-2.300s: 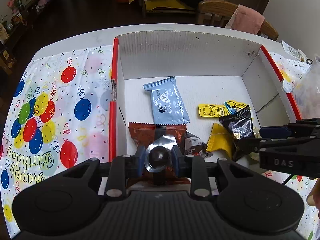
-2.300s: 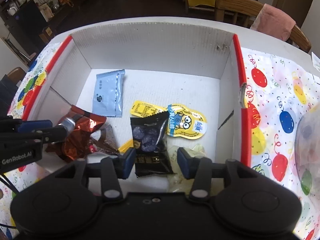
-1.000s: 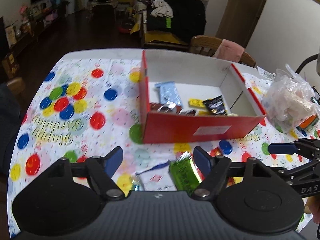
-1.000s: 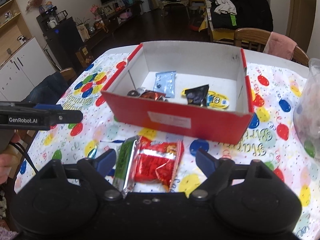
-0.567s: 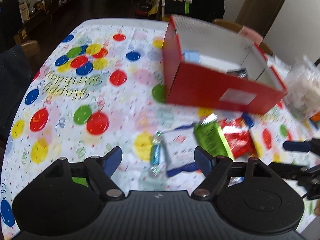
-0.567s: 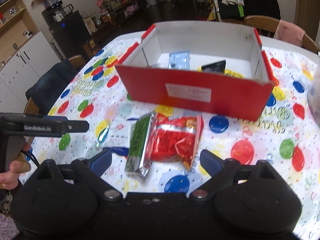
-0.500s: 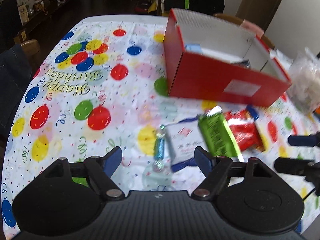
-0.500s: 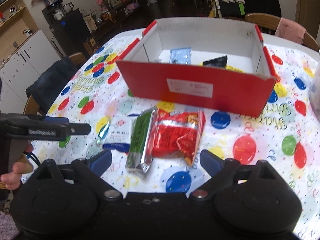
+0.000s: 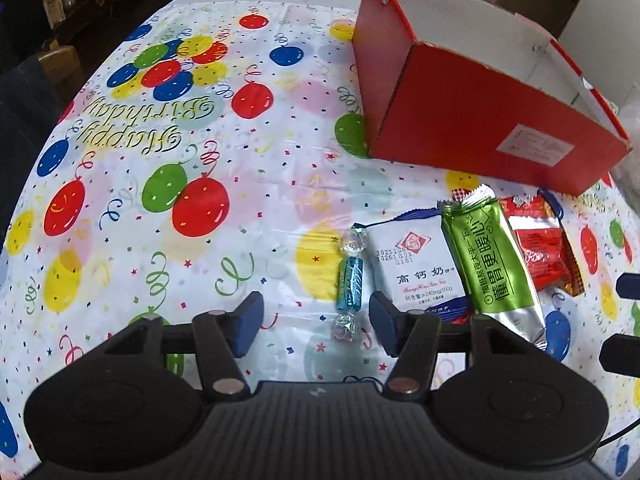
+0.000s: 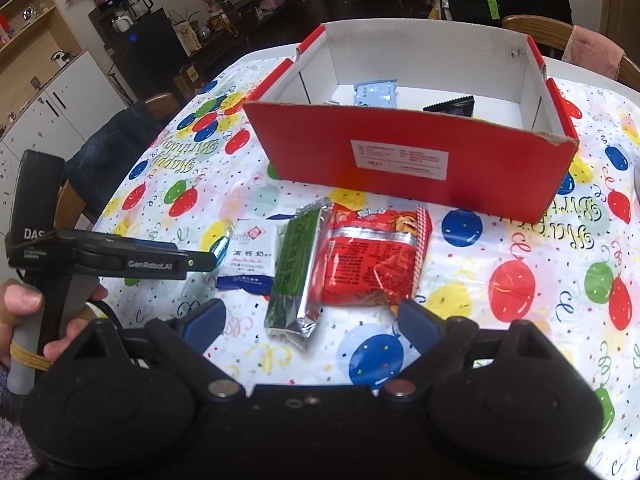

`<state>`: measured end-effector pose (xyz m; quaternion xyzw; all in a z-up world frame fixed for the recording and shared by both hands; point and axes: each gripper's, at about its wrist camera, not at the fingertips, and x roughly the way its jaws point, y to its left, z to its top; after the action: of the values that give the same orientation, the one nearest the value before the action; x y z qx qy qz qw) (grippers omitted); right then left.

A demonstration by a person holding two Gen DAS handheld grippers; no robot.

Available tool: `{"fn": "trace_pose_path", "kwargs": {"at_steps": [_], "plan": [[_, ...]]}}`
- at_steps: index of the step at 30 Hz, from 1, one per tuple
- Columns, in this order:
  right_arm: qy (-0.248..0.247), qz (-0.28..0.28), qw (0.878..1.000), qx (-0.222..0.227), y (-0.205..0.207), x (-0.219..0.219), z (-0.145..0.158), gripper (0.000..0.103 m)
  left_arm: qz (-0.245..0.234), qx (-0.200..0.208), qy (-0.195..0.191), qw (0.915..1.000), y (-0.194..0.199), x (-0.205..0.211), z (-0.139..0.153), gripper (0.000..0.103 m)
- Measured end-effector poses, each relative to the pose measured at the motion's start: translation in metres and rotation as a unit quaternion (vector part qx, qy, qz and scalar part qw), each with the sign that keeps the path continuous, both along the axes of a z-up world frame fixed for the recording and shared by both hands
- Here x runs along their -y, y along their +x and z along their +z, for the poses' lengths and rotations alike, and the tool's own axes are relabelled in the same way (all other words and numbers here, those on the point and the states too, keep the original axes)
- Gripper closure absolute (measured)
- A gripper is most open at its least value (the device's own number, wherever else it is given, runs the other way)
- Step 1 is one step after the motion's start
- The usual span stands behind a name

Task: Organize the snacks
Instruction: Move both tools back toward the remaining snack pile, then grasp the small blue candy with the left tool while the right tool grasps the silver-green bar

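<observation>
A red box [image 9: 476, 116] [image 10: 404, 160] stands on the balloon tablecloth with a blue packet [image 10: 375, 94] and a black packet [image 10: 450, 104] showing inside. In front of it lie a blue wrapped candy [image 9: 349, 279], a white packet [image 9: 420, 264] [image 10: 251, 260], a green packet [image 9: 494, 264] [image 10: 298, 276] and a red packet [image 9: 542, 248] [image 10: 376, 256]. My left gripper [image 9: 316, 322] is open and empty, low over the table, with the candy just ahead between its fingers. My right gripper [image 10: 310, 322] is open and empty, just short of the green and red packets.
A clear plastic bag [image 9: 632, 120] sits at the right beside the box. Chairs stand at the far side [image 10: 560, 36] and left side [image 10: 160, 104] of the table. The left gripper's body [image 10: 100, 260] shows at the left of the right wrist view.
Both grippers let go of their snacks in the box, pulled back out of it and dropped towards the packets lying in front. The left one has closed in on the blue candy.
</observation>
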<state>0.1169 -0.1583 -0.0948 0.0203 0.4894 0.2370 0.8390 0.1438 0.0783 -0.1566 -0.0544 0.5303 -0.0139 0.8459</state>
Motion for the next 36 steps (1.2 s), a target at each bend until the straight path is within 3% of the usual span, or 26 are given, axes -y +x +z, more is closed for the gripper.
{"fn": "trace_pose_path", "kwargs": {"at_steps": [10, 13, 15, 17, 26, 31, 36], "plan": [[-0.007, 0.002, 1.000, -0.006, 0.000, -0.001, -0.005, 0.013, -0.020, 0.004, 0.024, 0.9995, 0.009, 0.014, -0.005, 0.063], [-0.012, 0.002, 1.000, -0.006, 0.001, -0.001, -0.006, 0.014, -0.035, 0.009, 0.041, 0.9985, 0.010, 0.023, -0.005, 0.072], [-0.013, 0.001, 1.000, -0.007, 0.001, -0.002, -0.007, 0.015, -0.046, 0.013, 0.048, 0.9977, 0.009, 0.029, -0.005, 0.087], [-0.016, 0.001, 1.000, -0.006, 0.002, -0.003, -0.007, 0.015, -0.050, 0.016, 0.053, 0.9972, 0.008, 0.033, -0.005, 0.090], [-0.046, 0.023, 0.999, 0.004, 0.005, -0.021, -0.016, 0.027, -0.044, 0.026, 0.035, 0.9981, 0.005, 0.030, -0.002, 0.091], [-0.027, 0.027, 0.999, -0.027, 0.013, -0.030, -0.028, 0.043, -0.027, 0.024, 0.021, 0.9991, 0.003, 0.021, -0.001, 0.091], [0.006, -0.004, 0.997, -0.071, 0.027, -0.027, -0.039, 0.052, -0.022, 0.023, 0.014, 0.9994, -0.001, 0.015, 0.001, 0.091]]}}
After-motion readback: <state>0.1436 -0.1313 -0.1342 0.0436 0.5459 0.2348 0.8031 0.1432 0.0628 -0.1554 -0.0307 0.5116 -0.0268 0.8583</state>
